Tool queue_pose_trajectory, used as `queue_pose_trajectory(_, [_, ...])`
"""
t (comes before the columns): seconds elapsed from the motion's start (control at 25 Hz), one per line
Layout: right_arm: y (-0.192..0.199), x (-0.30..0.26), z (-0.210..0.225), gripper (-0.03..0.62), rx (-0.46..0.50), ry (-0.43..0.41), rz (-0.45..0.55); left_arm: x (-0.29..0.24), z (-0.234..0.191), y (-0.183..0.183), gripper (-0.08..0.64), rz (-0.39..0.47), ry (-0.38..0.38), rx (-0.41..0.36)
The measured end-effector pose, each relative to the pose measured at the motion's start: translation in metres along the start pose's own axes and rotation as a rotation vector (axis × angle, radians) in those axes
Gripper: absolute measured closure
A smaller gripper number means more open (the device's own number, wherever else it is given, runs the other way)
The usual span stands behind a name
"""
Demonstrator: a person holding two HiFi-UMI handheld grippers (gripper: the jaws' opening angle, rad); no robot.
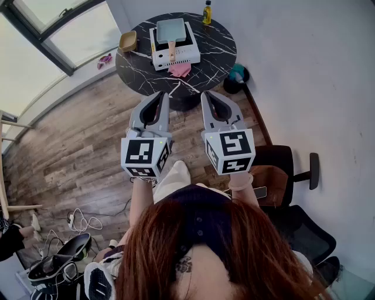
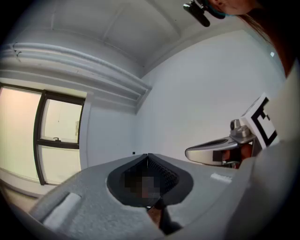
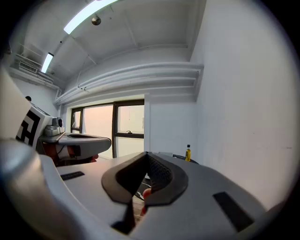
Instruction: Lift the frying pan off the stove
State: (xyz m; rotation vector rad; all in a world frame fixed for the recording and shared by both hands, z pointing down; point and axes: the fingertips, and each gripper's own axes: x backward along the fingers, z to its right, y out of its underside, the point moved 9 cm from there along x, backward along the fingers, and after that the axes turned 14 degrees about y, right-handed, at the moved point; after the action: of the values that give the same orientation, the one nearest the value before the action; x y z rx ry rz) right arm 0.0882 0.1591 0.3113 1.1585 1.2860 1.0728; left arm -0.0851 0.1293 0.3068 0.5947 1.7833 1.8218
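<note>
Stove (image 1: 176,57) at tbl (image 1: 217,53) centre (pan (image 1: 171,29) atop)

Ahead of you stands a round black table (image 1: 218,51) with white marble veins, set on a wooden plank floor (image 1: 76,146). A white stove (image 1: 188,54) sits at about the middle of its top. A pink cloth (image 1: 180,70) lies crumpled on the tabletop, just beside the stove's near edge. To the stove's left, close to the table's rim, you have a small tan dish (image 1: 128,41). At the far right rim a yellow bottle (image 1: 207,13) with a dark cap stands upright, apart from the stove. On the floor low at your left lies a tangle of white cable (image 1: 82,222).
</note>
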Motion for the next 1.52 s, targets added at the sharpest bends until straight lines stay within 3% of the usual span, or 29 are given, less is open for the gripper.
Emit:
queue_pose_trajectory(0.4, [0.001, 0.004, -0.001, 0.583, -0.045, -0.009, 0.024, 0.003, 0.000, 0.001, 0.548, 0.010, 0.011, -0.019])
queue_pose_trajectory(0.68, [-0.018, -0.066, -0.034, 0.583, -0.038, 0.018, 0.002, -0.017, -0.080, 0.002, 0.548, 0.003, 0.049, 0.022])
queue_pose_trajectory(1.04, [-0.024, -0.094, -0.066, 0.583, 0.037, 0.049, -0.005, -0.019, -0.119, 0.005, 0.548, 0.019, 0.091, 0.028])
queue_pose_trajectory(1.52, [-0.026, -0.116, -0.076, 0.583, 0.017, 0.058, -0.025, -0.025, -0.146, 0.011, 0.548, 0.022, 0.096, 0.051])
